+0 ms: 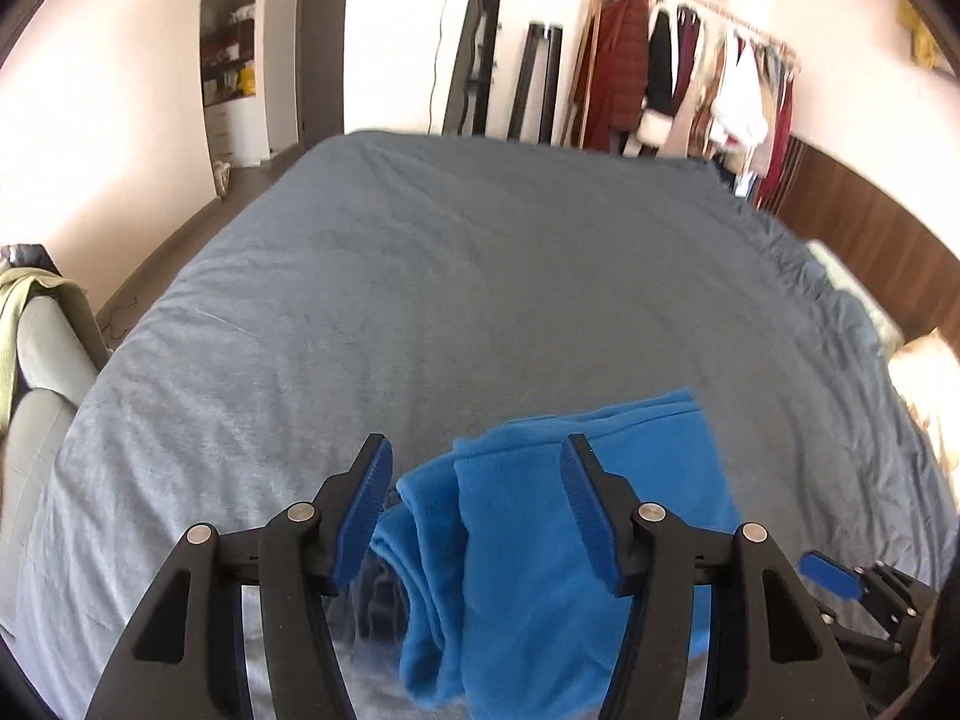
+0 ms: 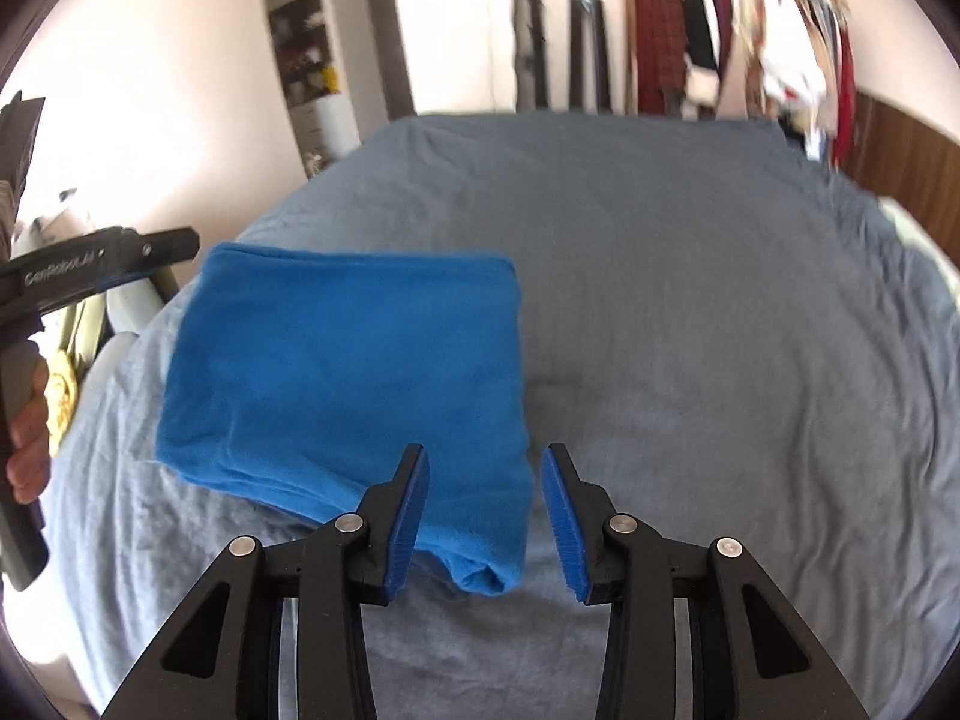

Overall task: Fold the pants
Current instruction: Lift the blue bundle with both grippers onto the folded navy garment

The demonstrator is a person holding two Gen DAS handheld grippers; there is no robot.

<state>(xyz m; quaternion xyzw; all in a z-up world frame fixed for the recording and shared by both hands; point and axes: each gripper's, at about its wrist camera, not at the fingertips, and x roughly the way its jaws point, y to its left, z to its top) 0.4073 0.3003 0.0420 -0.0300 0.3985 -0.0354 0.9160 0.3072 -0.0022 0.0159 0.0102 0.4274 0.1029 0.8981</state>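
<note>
Your left hand-held gripper (image 1: 477, 507) stands about half open, its blue pads (image 1: 366, 516) apart with nothing pressed between them. The folded blue pants (image 1: 540, 540) lie beneath and between the jaws, but neither pad bears on the fleece. From this side you look at the open end of the fold, where the layers show as stacked rolled edges, and a darker bit of fabric sits tucked under them near the left pad.

Your right hand-held gripper (image 2: 486, 516) is parted a little less, and it too holds nothing. Its left pad (image 2: 411, 519) stands over the near right part of the pants (image 2: 342, 372), its right pad over bare cover just right of them; the near right corner of the bundle lies between the jaws without being pinched. In the right wrist view the pants make a neat rectangle, lying flat on the near left part of the bed.

The bed (image 1: 480, 276) wears a wrinkled grey-blue cover. Your left hand (image 2: 27, 438) shows at the left edge of the right wrist view, wrapped around its black handle. Left of the bed stands a grey armchair (image 1: 36, 420) with an olive cloth draped over it. Beyond the far edge of the bed, a clothes rail (image 1: 690, 66) hung with coats and shirts runs along the pale wall, with an arched shelf niche (image 1: 231, 54) far left.
</note>
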